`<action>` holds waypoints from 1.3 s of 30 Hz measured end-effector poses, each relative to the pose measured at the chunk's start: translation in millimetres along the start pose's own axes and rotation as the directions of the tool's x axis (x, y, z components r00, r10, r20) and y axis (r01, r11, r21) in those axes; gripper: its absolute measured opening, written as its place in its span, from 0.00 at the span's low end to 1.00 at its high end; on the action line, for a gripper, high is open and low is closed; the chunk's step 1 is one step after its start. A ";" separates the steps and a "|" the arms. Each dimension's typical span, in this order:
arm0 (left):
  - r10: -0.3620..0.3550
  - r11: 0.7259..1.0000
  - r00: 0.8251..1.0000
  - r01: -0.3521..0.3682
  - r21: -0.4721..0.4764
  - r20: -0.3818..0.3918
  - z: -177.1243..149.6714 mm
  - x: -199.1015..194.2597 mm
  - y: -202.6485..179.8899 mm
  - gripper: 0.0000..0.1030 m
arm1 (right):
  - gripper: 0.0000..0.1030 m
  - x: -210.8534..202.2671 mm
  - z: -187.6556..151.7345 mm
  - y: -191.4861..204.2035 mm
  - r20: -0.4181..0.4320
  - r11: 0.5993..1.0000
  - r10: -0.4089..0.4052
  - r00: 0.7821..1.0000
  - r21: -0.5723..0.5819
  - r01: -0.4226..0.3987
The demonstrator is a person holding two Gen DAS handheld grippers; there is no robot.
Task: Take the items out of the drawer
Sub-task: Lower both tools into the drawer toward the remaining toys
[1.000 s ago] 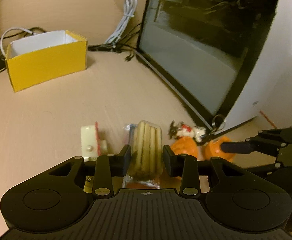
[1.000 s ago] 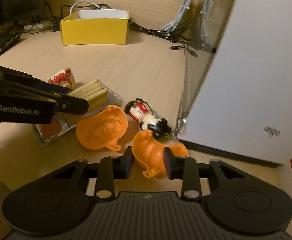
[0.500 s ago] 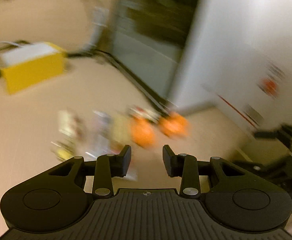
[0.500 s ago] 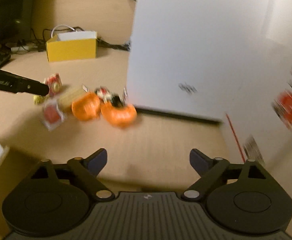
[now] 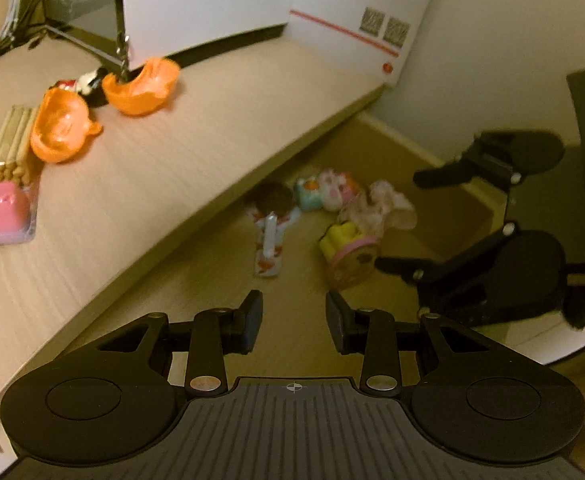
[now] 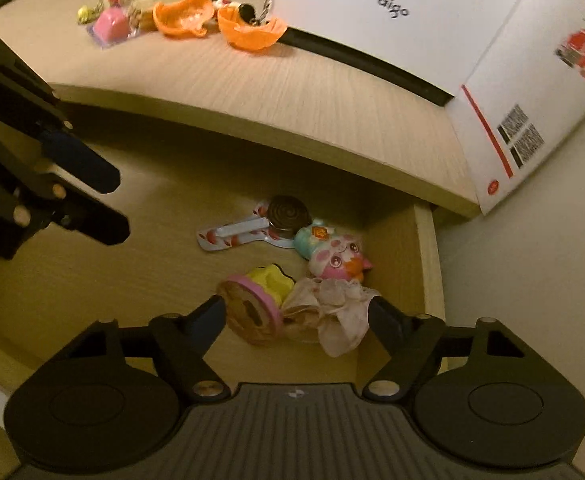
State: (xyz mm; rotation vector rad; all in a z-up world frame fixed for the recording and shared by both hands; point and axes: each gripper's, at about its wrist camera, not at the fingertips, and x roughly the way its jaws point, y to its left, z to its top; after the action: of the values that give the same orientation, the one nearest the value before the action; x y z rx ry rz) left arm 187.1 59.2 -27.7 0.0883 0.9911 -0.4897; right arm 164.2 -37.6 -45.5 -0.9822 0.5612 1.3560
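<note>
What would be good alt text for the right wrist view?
The right gripper, jaws closing but empty, hangs over toys in an open drawer. Above, a desk holds orange shells and a white box.

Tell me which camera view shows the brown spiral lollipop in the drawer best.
The right wrist view: the brown spiral lollipop lies sharp there, its spiral lines and pale stick plain in its patterned wrapper. The left wrist view shows it smaller and blurred, partly tucked under the desk edge, with the spiral unreadable.
</note>
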 end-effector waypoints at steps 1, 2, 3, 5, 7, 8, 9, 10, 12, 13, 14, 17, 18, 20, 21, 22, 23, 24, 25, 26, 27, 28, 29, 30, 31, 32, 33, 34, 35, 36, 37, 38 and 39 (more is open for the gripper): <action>0.010 1.000 1.000 -0.010 -0.008 -0.006 0.1 -0.2 1.2 0.37 | 0.77 2.1 2.0 -0.9 -0.005 1.000 0.007 1.000 -0.014 -0.007; 0.018 1.000 1.000 -0.018 -0.021 -0.010 0.2 -1.3 3.1 0.37 | 0.77 1.8 2.9 -1.9 -0.007 1.000 0.015 1.000 -0.025 -0.015; 0.025 0.999 1.000 -0.025 -0.039 -0.013 -0.6 -3.4 4.2 0.37 | 0.76 2.5 4.7 -2.4 -0.013 0.999 0.028 1.000 -0.040 -0.028; 0.044 0.996 0.999 -0.045 -0.072 -0.009 -2.4 -10.5 9.4 0.37 | 0.75 5.8 8.5 -2.4 -0.030 0.996 0.059 0.998 -0.058 -0.061; 0.068 0.993 0.998 -0.067 -0.094 0.003 -0.3 -17.1 13.4 0.37 | 0.75 12.0 14.5 -3.5 -0.049 0.995 0.080 0.996 -0.054 -0.082; 0.077 0.992 0.997 -0.076 -0.106 0.007 1.2 -19.3 14.9 0.37 | 0.75 17.2 17.8 -4.9 -0.065 0.995 0.090 0.994 -0.045 -0.093; 0.085 0.989 0.996 -0.084 -0.119 0.010 1.9 -23.0 17.0 0.37 | 0.75 22.8 20.5 -5.7 -0.085 0.994 0.097 0.992 -0.037 -0.101; 0.092 0.987 0.996 -0.090 -0.131 0.014 2.5 -26.4 18.8 0.37 | 0.75 30.4 23.8 -7.7 -0.113 0.994 0.101 0.988 -0.025 -0.104; 0.102 0.985 0.994 -0.097 -0.144 0.027 3.7 -32.4 21.4 0.37 | 0.75 41.9 28.5 -11.3 -0.157 0.994 0.108 0.982 -0.010 -0.111; 0.106 0.984 0.994 -0.100 -0.149 0.034 4.2 -35.4 22.5 0.37 | 0.75 45.7 30.2 -13.4 -0.174 0.993 0.114 0.978 -0.004 -0.117; 0.108 0.983 0.993 -0.101 -0.155 0.042 4.1 -38.1 23.5 0.37 | 0.75 47.2 31.8 -15.9 -0.182 0.992 0.121 0.976 0.003 -0.122; 0.107 0.980 0.993 -0.095 -0.174 0.059 3.2 -42.2 26.7 0.37 | 0.75 42.3 34.9 -22.4 -0.176 0.989 0.140 0.974 -0.021 -0.146; 0.102 0.980 0.993 -0.090 -0.178 0.063 2.3 -42.5 28.0 0.37 | 0.75 40.5 34.7 -23.4 -0.175 0.988 0.136 0.975 -0.048 -0.146; 0.085 0.983 0.994 -0.071 -0.169 0.073 0.9 -41.4 28.4 0.37 | 0.75 39.6 32.4 -24.5 -0.187 0.983 0.127 0.974 -0.108 -0.149; 0.069 0.988 0.994 -0.057 -0.143 0.083 0.5 -40.6 26.1 0.37 | 0.75 39.6 30.3 -25.1 -0.199 0.978 0.133 0.971 -0.130 -0.160; 0.048 0.994 0.994 -0.038 -0.104 0.097 0.5 -39.7 22.0 0.37 | 0.75 39.2 28.4 -25.7 -0.209 0.977 0.132 0.969 -0.139 -0.163; 0.020 0.998 0.993 -0.014 -0.057 0.116 0.4 -38.3 16.3 0.37 | 0.75 37.8 26.4 -26.6 -0.214 0.977 0.127 0.968 -0.140 -0.159; -0.006 1.000 0.992 0.008 -0.016 0.128 0.6 -35.6 10.5 0.37 | 0.75 35.1 24.4 -28.1 -0.215 0.979 0.124 0.969 -0.131 -0.155; -0.033 0.999 0.991 0.030 0.028 0.133 1.4 -30.9 3.2 0.37 | 0.75 31.3 22.1 -30.3 -0.213 0.982 0.127 0.969 -0.113 -0.153; -0.056 0.996 0.990 0.047 0.072 0.130 2.3 -25.3 -4.6 0.37 | 0.75 26.8 19.6 -32.8 -0.208 0.984 0.130 0.969 -0.090 -0.151; -0.072 0.991 0.990 0.057 0.121 0.120 3.3 -18.0 -14.3 0.37 | 0.75 21.3 16.3 -35.5 -0.200 0.987 0.133 0.971 -0.064 -0.149; -0.079 0.984 0.991 0.060 0.165 0.112 4.0 -11.1 -22.7 0.37 | 0.75 16.7 13.1 -37.6 -0.192 0.988 0.134 0.972 -0.043 -0.145; -0.084 0.976 0.991 0.060 0.208 0.108 4.9 -3.9 -30.4 0.37 | 0.75 11.9 9.4 -39.6 -0.183 0.990 0.135 0.974 -0.023 -0.141; -0.089 0.967 0.990 0.060 0.248 0.107 5.8 3.7 -37.5 0.37 | 0.75 7.3 5.7 -41.3 -0.175 0.991 0.133 0.976 -0.004 -0.136; -0.086 0.959 0.990 0.052 0.279 0.109 6.7 11.0 -43.4 0.38 | 0.75 3.4 2.5 -42.2 -0.167 0.992 0.130 0.977 0.014 -0.129; -0.074 0.953 0.991 0.037 0.302 0.113 7.7 19.0 -48.0 0.38 | 0.75 0.3 -0.4 -42.7 -0.163 0.992 0.124 0.979 0.026 -0.121; -0.063 0.947 0.991 0.023 0.319 0.115 10.0 27.4 -51.5 0.38 | 0.75 -2.9 -4.1 -43.4 -0.159 0.993 0.114 0.981 0.036 -0.110; -0.055 0.944 0.992 0.015 0.330 0.112 11.4 34.6 -53.8 0.38 | 0.75 -6.0 -6.7 -45.1 -0.156 0.994 0.105 0.982 0.042 -0.100; -0.047 0.942 0.993 0.009 0.337 0.105 13.6 42.2 -54.2 0.38 | 0.75 -9.0 -9.0 -45.1 -0.152 0.995 0.098 0.984 0.048 -0.092; -0.037 0.940 0.995 0.002 0.342 0.094 15.2 49.4 -54.4 0.38 | 0.75 -11.9 -12.1 -45.7 -0.147 0.995 0.094 0.985 0.056 -0.087; -0.031 0.938 0.996 0.002 0.347 0.078 17.3 56.4 -54.8 0.38 | 0.75 -14.3 -14.9 -46.3 -0.143 0.994 0.096 0.985 0.068 -0.087; -0.032 0.936 0.998 0.008 0.353 0.062 19.6 62.6 -55.3 0.38 | 0.75 -17.5 -19.7 -46.7 -0.141 0.993 0.100 0.985 0.080 -0.089; -0.034 0.934 0.998 0.014 0.356 0.050 21.6 68.0 -55.6 0.39 | 0.75 -19.2 -21.7 -47.4 -0.138 0.992 0.103 0.985 0.092 -0.091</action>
State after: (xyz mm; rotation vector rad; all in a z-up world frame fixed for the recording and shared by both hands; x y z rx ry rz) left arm 210.3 -20.6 -63.2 0.3862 0.8413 -0.6879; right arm 210.8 -62.8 -28.8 -0.9979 0.7778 1.3429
